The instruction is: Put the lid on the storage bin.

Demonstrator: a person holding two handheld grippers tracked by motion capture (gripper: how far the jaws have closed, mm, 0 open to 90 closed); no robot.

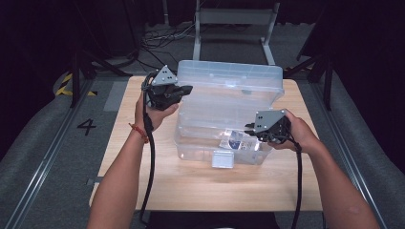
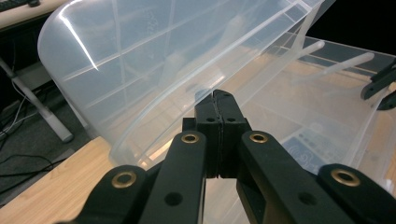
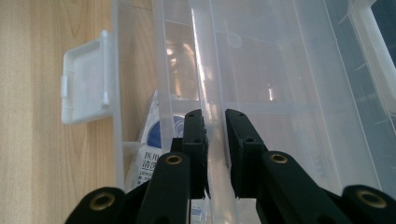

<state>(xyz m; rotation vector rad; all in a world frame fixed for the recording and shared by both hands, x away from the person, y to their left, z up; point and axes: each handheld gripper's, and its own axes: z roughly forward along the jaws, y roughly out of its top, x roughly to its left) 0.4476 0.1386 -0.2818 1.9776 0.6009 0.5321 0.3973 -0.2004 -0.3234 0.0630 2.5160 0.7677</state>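
Our left gripper [image 2: 218,100] is pressed together against the raised lid [image 2: 154,60] of the clear bin [image 1: 191,150] on the counter [image 1: 191,191]; our right gripper [image 3: 215,122] straddles the lid's edge, slightly spread. Lid's about half up, so we still need to swing it fully, we'd guess.

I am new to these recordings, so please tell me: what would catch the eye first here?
A big clear box stands mid-table, its lid raised at the back. The left gripper meets the lid's left edge, jaws shut; the right gripper straddles the box's right rim. A blue-printed packet lies inside.
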